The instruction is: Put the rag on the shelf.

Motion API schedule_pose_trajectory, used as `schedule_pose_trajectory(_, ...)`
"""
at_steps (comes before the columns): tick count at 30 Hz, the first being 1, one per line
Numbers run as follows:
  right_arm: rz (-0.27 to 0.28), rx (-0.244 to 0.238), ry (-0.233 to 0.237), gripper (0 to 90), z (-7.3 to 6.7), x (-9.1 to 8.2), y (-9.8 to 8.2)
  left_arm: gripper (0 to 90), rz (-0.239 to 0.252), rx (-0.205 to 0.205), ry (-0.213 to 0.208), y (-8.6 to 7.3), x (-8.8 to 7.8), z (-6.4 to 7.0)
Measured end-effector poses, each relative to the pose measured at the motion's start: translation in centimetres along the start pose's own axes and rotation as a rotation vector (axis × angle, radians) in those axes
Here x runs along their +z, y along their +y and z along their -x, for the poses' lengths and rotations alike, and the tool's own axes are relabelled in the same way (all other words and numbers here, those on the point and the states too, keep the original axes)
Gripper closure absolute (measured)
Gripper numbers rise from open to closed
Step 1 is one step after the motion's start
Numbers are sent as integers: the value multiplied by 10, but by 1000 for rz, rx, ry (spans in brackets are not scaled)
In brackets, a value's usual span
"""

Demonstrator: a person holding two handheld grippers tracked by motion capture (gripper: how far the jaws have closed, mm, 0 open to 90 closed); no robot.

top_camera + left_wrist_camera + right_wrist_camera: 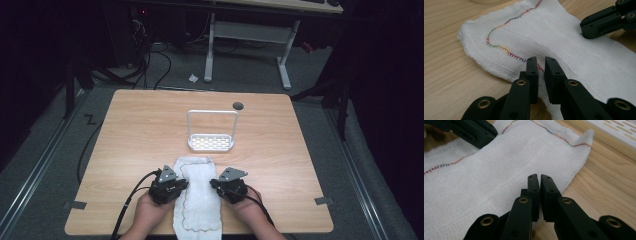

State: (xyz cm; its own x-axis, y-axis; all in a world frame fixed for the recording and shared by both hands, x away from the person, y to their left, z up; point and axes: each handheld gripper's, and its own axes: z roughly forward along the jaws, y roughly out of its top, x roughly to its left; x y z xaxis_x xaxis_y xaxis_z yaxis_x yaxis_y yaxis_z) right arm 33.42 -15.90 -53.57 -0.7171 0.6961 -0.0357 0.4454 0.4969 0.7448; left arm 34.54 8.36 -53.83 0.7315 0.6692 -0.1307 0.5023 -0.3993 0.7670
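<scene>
A white gauze cloth (198,197) with a multicoloured stitched edge lies lengthwise at the table's near edge, between my two hands. My left gripper (185,184) (540,63) is at the cloth's left edge. Its jaws stand a narrow gap apart, and the stitched hem (499,46) shows between them. My right gripper (213,183) (539,179) is at the cloth's right edge, its jaws nearly together on the cloth (499,170). Each gripper view also shows the other gripper's jaws across the cloth (564,45).
A white perforated tray with a tall wire frame (211,143) stands just beyond the cloth, mid-table. A round cable hole (238,105) lies behind it. Bare wood spreads left and right of my hands. A desk frame stands on the floor beyond the table.
</scene>
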Motion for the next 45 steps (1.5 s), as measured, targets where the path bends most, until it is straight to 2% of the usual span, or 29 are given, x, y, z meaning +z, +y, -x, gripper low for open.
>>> schedule_pose_trajectory(5,-4,6,-11,868,8,-11,-10,824,-7,25,-32,4,7,10)
schedule_pose_trajectory(8,-8,35,-25,868,19,-27,-24,820,-14,46,-67,6,11,20)
schedule_pose_trajectory(9,-8,41,-23,868,21,-31,-27,817,-14,46,-67,6,11,20)
schedule_pose_trajectory(12,-4,58,-17,868,24,-37,-33,808,-15,94,-60,6,13,28)
schedule_pose_trajectory(18,-8,46,-38,867,20,-37,-33,799,-11,80,-75,5,13,24)
schedule_pose_trajectory(21,-11,57,-28,867,19,-38,-33,796,-9,83,-70,5,12,24)
schedule_pose_trajectory(25,-14,53,-16,850,17,-38,-33,780,-10,62,-76,3,9,21)
schedule_pose_trajectory(26,-14,53,-16,850,17,-38,-33,754,-10,62,-76,3,9,21)
schedule_pose_trajectory(27,-1,69,7,815,20,-39,-32,698,3,61,-77,3,8,21)
schedule_pose_trajectory(28,13,76,10,800,22,-40,-32,672,42,39,-77,1,4,17)
schedule_pose_trajectory(29,13,76,10,800,22,-40,-32,660,42,39,-77,1,4,17)
schedule_pose_trajectory(30,42,104,10,765,27,-43,-32,647,75,-7,-67,2,-1,9)
schedule_pose_trajectory(31,42,104,10,765,27,-43,-32,628,75,-7,-67,2,-1,9)
schedule_pose_trajectory(32,59,128,5,747,31,-45,-32,599,95,-47,-34,6,-3,0)
schedule_pose_trajectory(33,65,134,1,740,33,-46,-32,574,101,-63,-20,7,-3,-2)
schedule_pose_trajectory(34,65,134,1,740,33,-46,-32,547,101,-63,-20,7,-3,-2)
schedule_pose_trajectory(35,68,139,-1,726,34,-46,-33,547,109,-78,4,9,0,-6)
schedule_pose_trajectory(37,71,158,-5,701,37,-47,-34,510,100,-92,37,14,9,-12)
schedule_pose_trajectory(39,75,166,-6,688,39,-47,-35,509,90,-99,68,21,20,-16)
schedule_pose_trajectory(40,78,168,-7,674,39,-47,-36,516,73,-99,77,25,29,-18)
schedule_pose_trajectory(41,78,168,-7,674,39,-47,-36,518,73,-99,77,25,29,-18)
schedule_pose_trajectory(42,77,171,-6,668,39,-47,-36,518,45,-100,89,31,36,-19)
schedule_pose_trajectory(43,78,171,-5,661,39,-47,-36,518,53,-97,97,34,38,-19)
schedule_pose_trajectory(44,81,165,-4,651,38,-47,-35,530,45,-100,88,39,44,-18)
schedule_pose_trajectory(45,81,164,-4,646,38,-47,-35,534,39,-87,100,41,48,-16)
